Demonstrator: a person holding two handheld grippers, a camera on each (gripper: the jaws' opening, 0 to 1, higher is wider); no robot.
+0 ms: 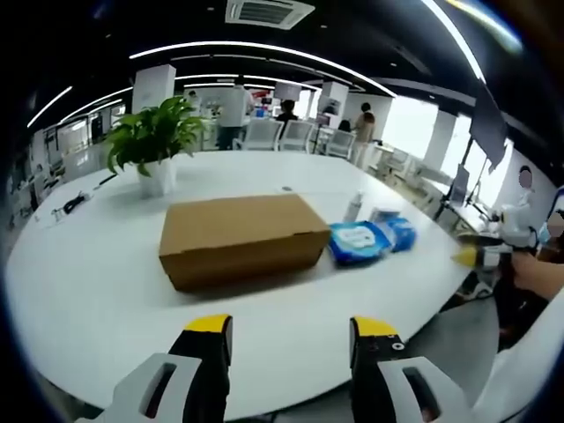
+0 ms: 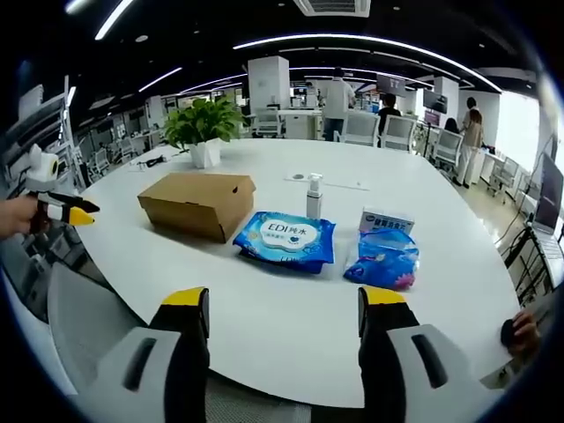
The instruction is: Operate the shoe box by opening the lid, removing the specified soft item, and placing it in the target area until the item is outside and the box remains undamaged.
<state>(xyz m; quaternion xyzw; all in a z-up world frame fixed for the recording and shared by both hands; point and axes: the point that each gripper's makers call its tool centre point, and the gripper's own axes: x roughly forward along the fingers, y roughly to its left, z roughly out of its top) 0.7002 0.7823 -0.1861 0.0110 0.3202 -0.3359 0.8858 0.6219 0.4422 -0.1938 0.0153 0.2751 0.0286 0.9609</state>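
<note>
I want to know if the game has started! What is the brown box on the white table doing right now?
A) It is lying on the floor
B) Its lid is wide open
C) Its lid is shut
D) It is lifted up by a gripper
C: the brown box sits on the white table with its lid flat and closed, and both grippers are away from it.

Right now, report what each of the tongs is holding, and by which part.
Nothing is held. The left tongs and right tongs are both open and empty, short of the closed shoe box.
</note>
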